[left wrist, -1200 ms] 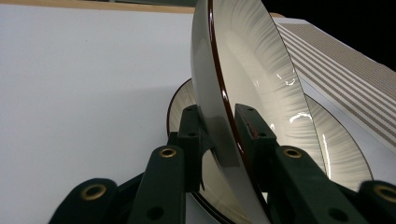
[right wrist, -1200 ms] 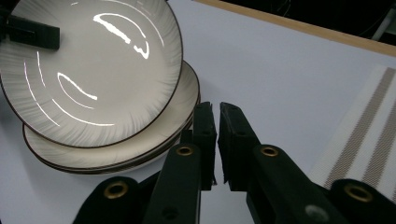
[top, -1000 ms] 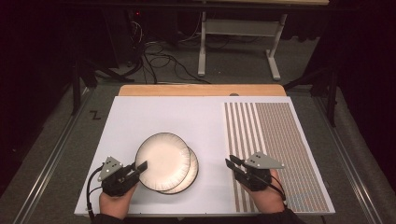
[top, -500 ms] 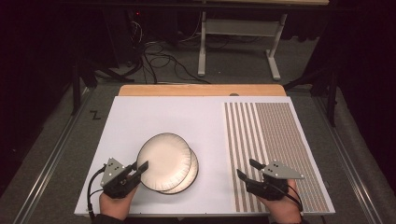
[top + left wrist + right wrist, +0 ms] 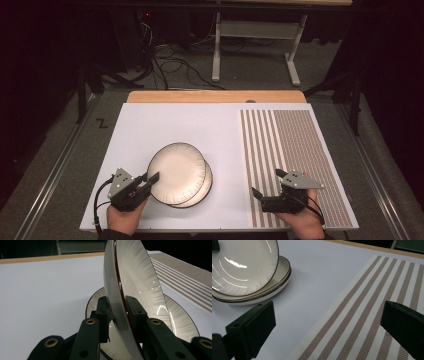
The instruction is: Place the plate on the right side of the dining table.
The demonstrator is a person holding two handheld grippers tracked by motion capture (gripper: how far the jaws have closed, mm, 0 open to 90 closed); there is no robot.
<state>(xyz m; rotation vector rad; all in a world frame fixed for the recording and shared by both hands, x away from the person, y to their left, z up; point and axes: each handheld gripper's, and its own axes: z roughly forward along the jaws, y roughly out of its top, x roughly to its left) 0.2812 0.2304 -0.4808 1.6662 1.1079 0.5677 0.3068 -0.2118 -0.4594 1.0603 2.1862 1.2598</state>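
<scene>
The white table (image 5: 165,125) lay bare from the far wooden edge down to the plates; the upper plate (image 5: 176,173), tilted over the lower plate (image 5: 206,187), blocked the near-left middle; between that stack and the striped mat (image 5: 295,150) a bare lane stayed passable; the mat lay flat and bare.

- Upper plate (image 5: 176,171): cream, dark brown rim, faint radial ribbing.
- Lower plate (image 5: 206,187): same cream, dark rim.
- Placemat (image 5: 295,150): brown-and-white stripes.
- Table (image 5: 165,125): white, wooden far edge.
</scene>
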